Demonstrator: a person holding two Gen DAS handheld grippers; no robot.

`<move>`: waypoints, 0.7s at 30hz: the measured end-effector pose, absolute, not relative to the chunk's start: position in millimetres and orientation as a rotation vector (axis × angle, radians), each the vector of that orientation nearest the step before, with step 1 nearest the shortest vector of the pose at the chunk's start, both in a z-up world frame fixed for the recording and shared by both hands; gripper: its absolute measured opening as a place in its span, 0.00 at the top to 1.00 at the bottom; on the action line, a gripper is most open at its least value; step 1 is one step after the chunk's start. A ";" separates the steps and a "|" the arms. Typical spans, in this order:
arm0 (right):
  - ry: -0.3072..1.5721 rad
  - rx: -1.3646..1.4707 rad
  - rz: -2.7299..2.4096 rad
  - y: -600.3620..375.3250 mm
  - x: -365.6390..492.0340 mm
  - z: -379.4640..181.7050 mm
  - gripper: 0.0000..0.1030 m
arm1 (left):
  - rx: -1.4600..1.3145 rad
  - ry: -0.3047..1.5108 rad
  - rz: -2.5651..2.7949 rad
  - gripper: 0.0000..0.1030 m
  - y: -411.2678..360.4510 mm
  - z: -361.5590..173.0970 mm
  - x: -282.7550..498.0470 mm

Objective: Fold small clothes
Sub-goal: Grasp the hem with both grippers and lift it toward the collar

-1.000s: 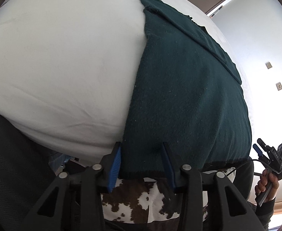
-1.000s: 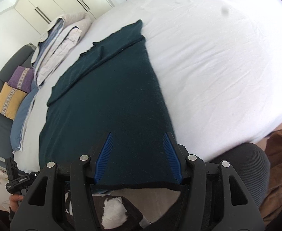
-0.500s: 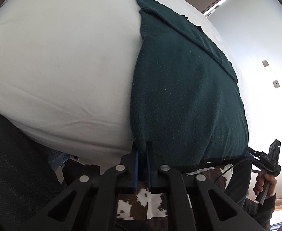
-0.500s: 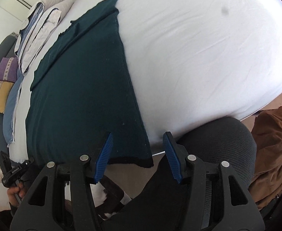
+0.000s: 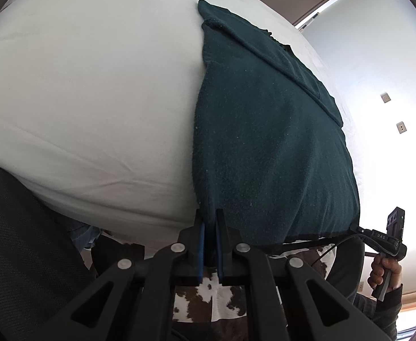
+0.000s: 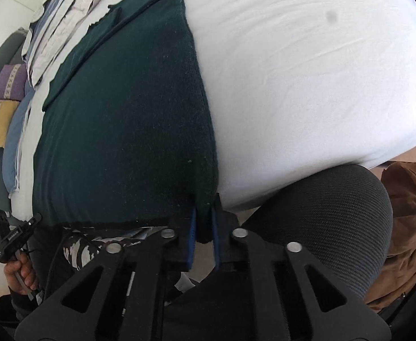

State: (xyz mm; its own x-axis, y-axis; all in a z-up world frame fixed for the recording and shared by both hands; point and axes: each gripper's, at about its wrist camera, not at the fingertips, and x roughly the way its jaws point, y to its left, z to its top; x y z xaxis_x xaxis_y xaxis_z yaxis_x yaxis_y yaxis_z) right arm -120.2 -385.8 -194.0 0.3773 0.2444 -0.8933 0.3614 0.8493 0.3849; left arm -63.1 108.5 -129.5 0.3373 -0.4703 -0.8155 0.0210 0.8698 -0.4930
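Note:
A dark green knitted garment (image 5: pixel 267 130) lies flat on the white bed, its near hem hanging over the bed's front edge. It also shows in the right wrist view (image 6: pixel 128 119). My left gripper (image 5: pixel 209 221) is shut on the garment's near left corner. My right gripper (image 6: pixel 203 216) is shut on the garment's near right corner. Each gripper also shows at the edge of the other's view, the right one (image 5: pixel 390 236) and the left one (image 6: pixel 9 233), held in a hand.
The white bed (image 5: pixel 88 91) spreads wide on both sides of the garment. A stack of folded linens (image 6: pixel 63 20) and cushions (image 6: pixel 0 105) lie at the far side. A dark mesh chair back (image 6: pixel 330 218) and a brown garment (image 6: pixel 412 227) are near the right gripper.
The left gripper closed on the near left corner within the last second. The right gripper moved right to the near right corner and closed on it in the last half second.

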 end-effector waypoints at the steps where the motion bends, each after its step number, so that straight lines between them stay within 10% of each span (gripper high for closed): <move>1: 1.187 0.590 -0.079 -385.5 -123.6 -191.5 0.94 | -0.441 1.191 -0.334 0.93 108.9 -129.0 -63.2; 21: 0.790 0.834 0.117 -385.8 -132.5 -92.0 0.95 | -0.767 1.003 -0.508 0.94 128.5 -77.1 -61.0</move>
